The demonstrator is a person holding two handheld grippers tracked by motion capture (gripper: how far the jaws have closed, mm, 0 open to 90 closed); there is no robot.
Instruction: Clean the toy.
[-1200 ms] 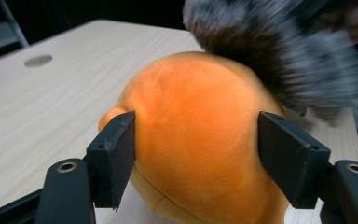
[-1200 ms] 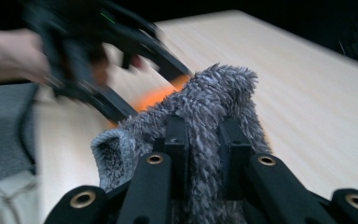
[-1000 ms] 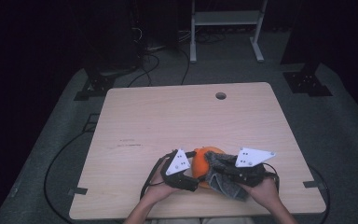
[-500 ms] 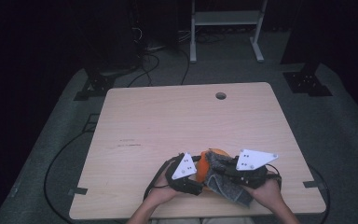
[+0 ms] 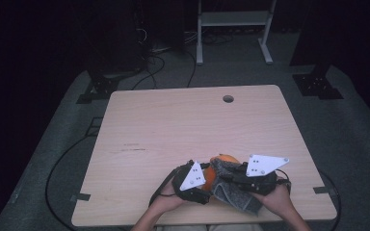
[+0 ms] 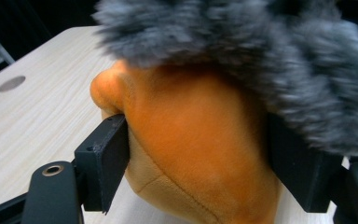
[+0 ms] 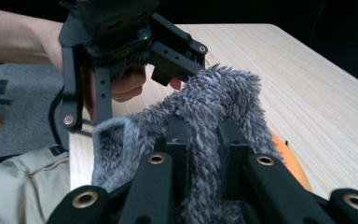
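The left gripper (image 6: pixel 196 154), jaws just closing, pinches the orange plush (image 6: pixel 191 140); the right gripper (image 7: pixel 204 154) clamps the grey fur (image 7: pixel 214 107).

Orange plush toy (image 6: pixel 196 140), grey furry part (image 7: pixel 214 107), near table edge.

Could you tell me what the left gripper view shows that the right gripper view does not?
The left gripper view alone shows the left gripper with its jaws, which have just been closing, pressed on the soft orange plush toy, plus a round hole in the table. The right gripper view alone shows the right gripper pinching the shaggy grey fur cloth and a beige trouser leg. Both share the fur, the orange toy and the pale wooden table.
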